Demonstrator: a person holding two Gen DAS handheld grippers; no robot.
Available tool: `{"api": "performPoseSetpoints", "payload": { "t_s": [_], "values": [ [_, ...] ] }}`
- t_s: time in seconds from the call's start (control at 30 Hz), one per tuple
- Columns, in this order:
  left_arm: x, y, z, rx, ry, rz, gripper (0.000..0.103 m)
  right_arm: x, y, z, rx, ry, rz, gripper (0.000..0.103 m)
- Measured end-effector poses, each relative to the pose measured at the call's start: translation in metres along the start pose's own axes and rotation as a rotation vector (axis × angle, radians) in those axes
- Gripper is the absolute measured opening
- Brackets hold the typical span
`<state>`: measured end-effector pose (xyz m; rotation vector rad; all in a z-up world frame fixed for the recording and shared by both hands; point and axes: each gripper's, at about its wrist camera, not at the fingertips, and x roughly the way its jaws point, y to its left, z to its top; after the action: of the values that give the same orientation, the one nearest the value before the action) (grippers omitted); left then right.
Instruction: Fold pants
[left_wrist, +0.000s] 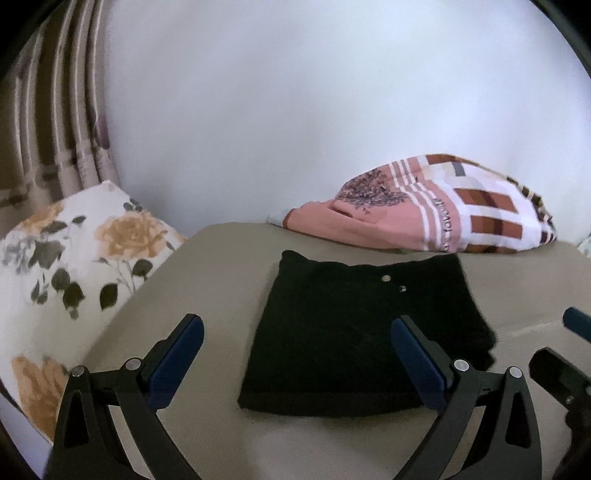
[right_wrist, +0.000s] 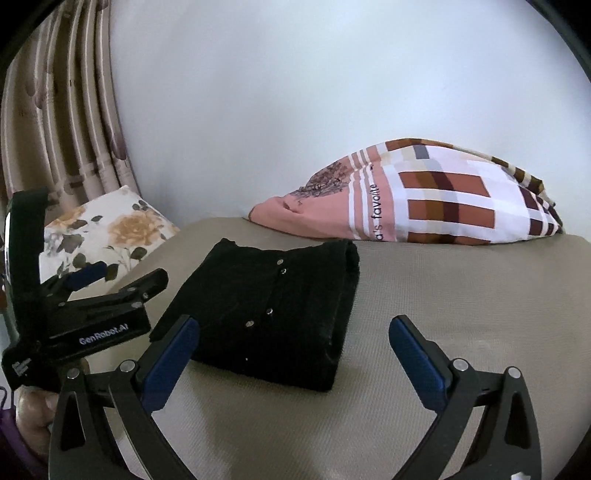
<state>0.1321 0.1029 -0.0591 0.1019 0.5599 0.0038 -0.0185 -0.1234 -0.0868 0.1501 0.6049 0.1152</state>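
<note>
The black pants (left_wrist: 354, 332) lie folded into a compact rectangle on the beige bed (right_wrist: 461, 314), metal studs facing up, with no tongs touching them. The left tongs (left_wrist: 297, 345) hover over the near edge of the pants with jaws spread wide and empty, while the right tongs (right_wrist: 293, 345) are likewise released, their left finger above the pants' near corner and their right finger above bare bed. Behind the pants, a pink checked pillow (right_wrist: 424, 199) rests against the white wall (left_wrist: 295, 110), and a floral pillow (left_wrist: 74, 258) lies beside striped curtains (right_wrist: 62, 110).
</note>
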Motion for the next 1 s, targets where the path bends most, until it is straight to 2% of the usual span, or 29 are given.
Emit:
{"api": "performPoseSetpoints", "payload": {
  "t_s": [0.27,0.37,0.47,0.53,0.73,1.0],
  "values": [
    [-0.037,-0.005,0.001,-0.012,-0.046,0.004,0.101,-0.026,-0.003,-0.001,-0.004,-0.017,-0.068,0.102],
    [-0.047,-0.008,0.005,0.001,-0.056,0.033,0.101,-0.034,0.001,0.001,-0.018,-0.030,-0.088,0.102],
    [-0.061,-0.003,0.009,-0.020,-0.066,0.007,0.101,-0.043,0.004,0.003,-0.024,-0.041,-0.089,0.102],
    [-0.070,0.000,0.011,-0.028,-0.077,0.024,0.101,-0.051,0.006,0.005,-0.025,-0.053,-0.083,0.102],
    [-0.107,0.006,0.023,-0.022,-0.176,0.077,0.101,-0.067,0.011,0.012,-0.030,-0.080,-0.065,0.102],
    [-0.162,0.022,0.045,-0.079,-0.306,0.082,0.103,-0.092,0.019,0.027,-0.021,-0.139,-0.041,0.102]
  ]
}}
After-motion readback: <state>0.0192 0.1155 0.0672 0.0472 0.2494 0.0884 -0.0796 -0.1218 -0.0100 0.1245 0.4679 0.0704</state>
